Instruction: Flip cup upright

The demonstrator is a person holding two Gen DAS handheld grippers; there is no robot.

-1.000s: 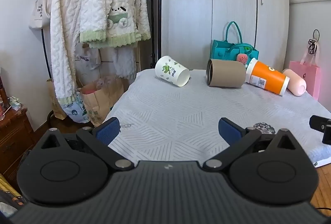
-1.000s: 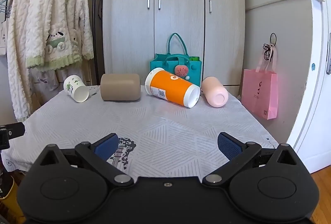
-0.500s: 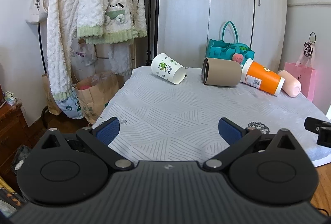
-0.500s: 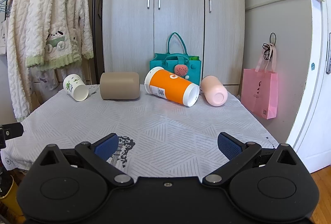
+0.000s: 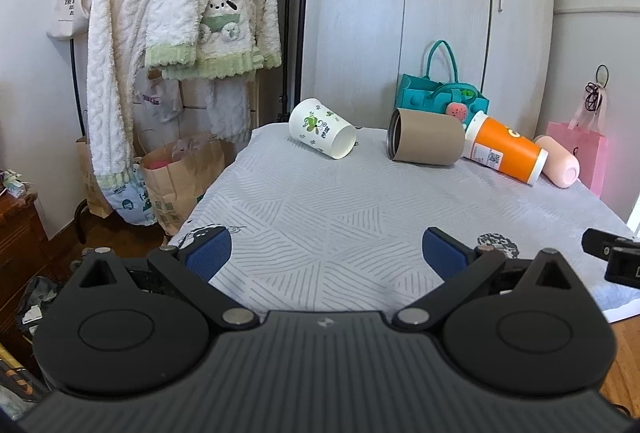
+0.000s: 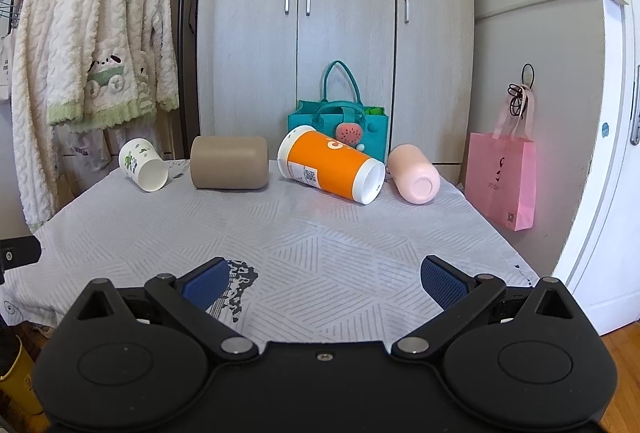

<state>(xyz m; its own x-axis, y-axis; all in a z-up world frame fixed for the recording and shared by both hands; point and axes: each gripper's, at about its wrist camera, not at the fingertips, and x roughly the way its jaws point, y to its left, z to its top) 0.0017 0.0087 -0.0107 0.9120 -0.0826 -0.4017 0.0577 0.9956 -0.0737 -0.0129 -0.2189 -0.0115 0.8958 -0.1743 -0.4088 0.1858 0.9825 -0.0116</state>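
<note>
Both claws, left (image 5: 326, 253) and right (image 6: 320, 279), are spread wide and empty, low over the near edge of the bench (image 6: 320, 233). Four cups lie on their sides along the far edge: white (image 5: 323, 133), tan (image 5: 426, 141), orange (image 6: 332, 165), pink (image 6: 414, 179). I'd go for the white one with my left claw, pinching across its wall near the rim and tipping it onto its base gently, since it looks like crushable paper.

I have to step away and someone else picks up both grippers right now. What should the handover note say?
Left hand-held gripper: open, empty, over the near edge of the table.
Right hand-held gripper: open, empty, also at the near edge.
Four cups lie on their sides along the far edge: white floral paper cup, tan cup, orange cup, pink cup.
Done: nothing, none upright.
Left: stand the cups up, none touched yet.
</note>
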